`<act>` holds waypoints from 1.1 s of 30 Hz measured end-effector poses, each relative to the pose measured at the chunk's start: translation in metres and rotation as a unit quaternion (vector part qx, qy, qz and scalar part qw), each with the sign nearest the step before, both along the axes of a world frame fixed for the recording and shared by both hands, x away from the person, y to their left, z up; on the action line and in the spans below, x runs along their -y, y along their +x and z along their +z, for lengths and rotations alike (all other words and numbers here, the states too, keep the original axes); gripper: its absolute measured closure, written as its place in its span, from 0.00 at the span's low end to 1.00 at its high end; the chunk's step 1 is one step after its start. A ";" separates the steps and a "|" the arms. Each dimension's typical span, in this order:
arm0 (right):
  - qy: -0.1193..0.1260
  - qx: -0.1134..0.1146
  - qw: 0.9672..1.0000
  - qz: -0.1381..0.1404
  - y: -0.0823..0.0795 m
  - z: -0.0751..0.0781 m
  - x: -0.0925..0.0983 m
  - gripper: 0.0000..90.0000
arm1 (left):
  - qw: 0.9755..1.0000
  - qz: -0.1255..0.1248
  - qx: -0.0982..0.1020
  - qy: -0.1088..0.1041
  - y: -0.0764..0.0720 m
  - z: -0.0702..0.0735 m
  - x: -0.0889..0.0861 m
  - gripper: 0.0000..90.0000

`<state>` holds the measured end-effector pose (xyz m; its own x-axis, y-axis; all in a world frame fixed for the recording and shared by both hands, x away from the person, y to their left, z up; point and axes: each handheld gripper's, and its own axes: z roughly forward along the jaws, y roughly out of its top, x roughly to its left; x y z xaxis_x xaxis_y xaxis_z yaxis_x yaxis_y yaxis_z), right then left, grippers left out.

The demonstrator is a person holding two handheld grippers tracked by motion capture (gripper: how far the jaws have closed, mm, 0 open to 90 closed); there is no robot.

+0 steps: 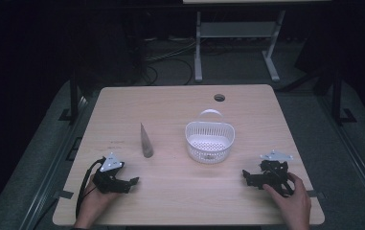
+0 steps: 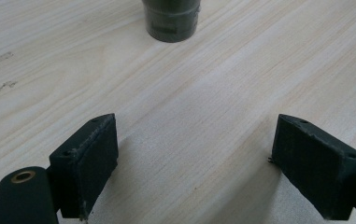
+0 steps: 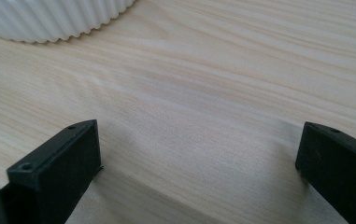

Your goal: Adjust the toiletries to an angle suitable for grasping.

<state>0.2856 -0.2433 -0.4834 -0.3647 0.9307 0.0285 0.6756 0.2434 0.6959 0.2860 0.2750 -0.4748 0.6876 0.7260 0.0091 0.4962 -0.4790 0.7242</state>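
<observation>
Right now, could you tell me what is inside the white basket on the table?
The white basket looks empty in the high view: its perforated floor shows through, apart from a small dark speck too small to identify. The near wall hides the strip of floor just behind it.

A pale wooden table (image 1: 180,103) stood on a grey floor (image 1: 357,158), with a round cable hole (image 1: 219,97) near its far edge. Past that edge, well away from the hands, the white legs of a second desk (image 1: 198,48) rose from the floor, and cables (image 1: 170,57) lay looped beside them. Dark rails (image 1: 74,100) flanked the table. The room behind lay in near darkness; light fell mainly on the tabletop.
</observation>
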 end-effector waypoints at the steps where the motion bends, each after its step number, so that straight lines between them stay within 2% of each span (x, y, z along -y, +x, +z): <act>1: 0.000 0.000 1.000 0.000 0.000 0.000 0.000 0.00 | 1.000 0.001 0.000 0.000 0.000 0.000 0.000 0.15; 7: 0.001 0.000 1.000 -0.002 0.000 0.000 0.000 0.00 | 1.000 0.008 0.001 0.001 -0.001 0.000 0.001 0.16; 10: 0.001 -0.001 1.000 -0.003 0.000 0.000 0.000 0.00 | 1.000 0.008 -0.006 0.001 -0.001 0.002 0.001 0.17; 16: 0.001 -0.001 1.000 -0.003 -0.001 0.000 0.000 0.00 | 1.000 0.000 -0.015 -0.026 -0.002 0.009 -0.002 0.26; 23: 0.001 0.000 1.000 -0.003 0.000 0.000 0.000 0.00 | 0.999 -0.006 -0.017 -0.041 -0.003 0.021 -0.008 0.46; 27: 0.000 0.000 1.000 -0.002 0.000 0.000 0.000 0.00 | 0.999 -0.003 -0.012 -0.051 -0.004 0.030 -0.012 0.62; 33: 0.000 0.000 1.000 -0.002 0.000 0.000 0.000 0.00 | 0.998 -0.008 -0.019 -0.065 -0.004 0.041 -0.016 0.84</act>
